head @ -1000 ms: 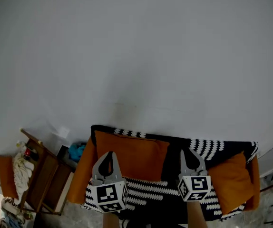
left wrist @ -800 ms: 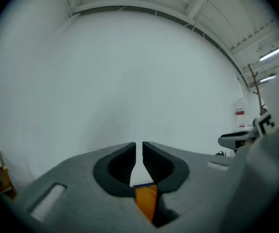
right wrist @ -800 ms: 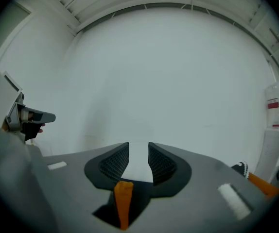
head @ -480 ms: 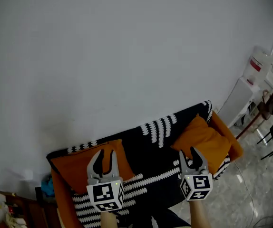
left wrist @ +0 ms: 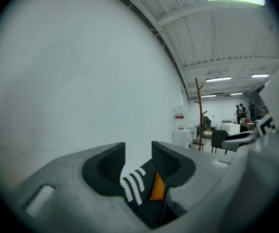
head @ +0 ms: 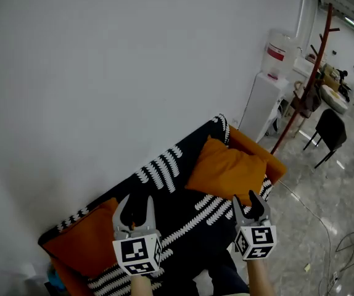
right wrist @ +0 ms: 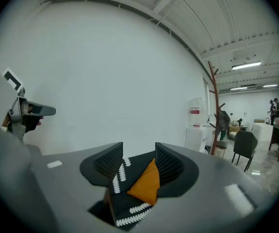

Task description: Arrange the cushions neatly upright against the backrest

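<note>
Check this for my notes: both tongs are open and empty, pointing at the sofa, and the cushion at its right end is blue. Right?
No: the head view shows that cushion is orange, not blue. The rest stands: the left tongs and right tongs, their jaws just now opening, hold nothing and point at the sofa.

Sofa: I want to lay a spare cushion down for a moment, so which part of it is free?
Free: the middle of the sofa, bare striped throw between the left orange cushion and the right orange cushion. Crowded: both ends, each filled by a cushion. The floor beyond the right end looks open too.
</note>
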Demonstrator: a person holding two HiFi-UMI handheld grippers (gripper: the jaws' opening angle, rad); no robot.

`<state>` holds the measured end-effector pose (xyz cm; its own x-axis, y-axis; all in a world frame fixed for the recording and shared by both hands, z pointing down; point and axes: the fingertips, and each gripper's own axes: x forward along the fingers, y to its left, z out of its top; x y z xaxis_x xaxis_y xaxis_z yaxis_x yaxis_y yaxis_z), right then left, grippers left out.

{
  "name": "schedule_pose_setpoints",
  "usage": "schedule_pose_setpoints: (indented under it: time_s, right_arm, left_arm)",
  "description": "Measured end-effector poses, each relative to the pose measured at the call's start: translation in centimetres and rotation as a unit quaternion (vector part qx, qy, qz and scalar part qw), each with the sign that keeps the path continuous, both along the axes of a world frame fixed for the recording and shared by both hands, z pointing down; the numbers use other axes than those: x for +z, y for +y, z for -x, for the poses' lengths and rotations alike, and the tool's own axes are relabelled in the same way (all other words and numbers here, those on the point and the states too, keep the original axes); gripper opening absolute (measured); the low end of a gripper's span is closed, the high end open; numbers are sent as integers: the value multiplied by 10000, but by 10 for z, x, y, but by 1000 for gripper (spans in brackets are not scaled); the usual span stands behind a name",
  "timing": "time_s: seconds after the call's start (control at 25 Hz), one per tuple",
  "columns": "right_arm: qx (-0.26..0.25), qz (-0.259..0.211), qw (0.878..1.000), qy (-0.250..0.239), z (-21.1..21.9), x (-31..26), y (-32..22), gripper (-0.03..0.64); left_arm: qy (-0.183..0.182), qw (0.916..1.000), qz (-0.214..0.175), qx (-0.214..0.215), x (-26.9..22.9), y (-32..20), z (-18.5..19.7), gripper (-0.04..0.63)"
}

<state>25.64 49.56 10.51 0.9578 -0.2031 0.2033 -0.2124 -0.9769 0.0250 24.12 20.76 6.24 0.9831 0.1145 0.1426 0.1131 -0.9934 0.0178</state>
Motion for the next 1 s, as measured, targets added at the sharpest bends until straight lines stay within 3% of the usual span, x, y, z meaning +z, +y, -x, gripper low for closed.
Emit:
schedule_pose_setpoints:
  time_s: [0.32,1.0]
  right_arm:
    - [509,-125,9985,-124,-51,28,89,204]
    - [401,-162,9964,-723,-262,88,269,216]
  left_arm:
    - [-142,9994,-141,299,15,72,-72,172]
    - [-837,9952,-468,168,72,232,-279,171]
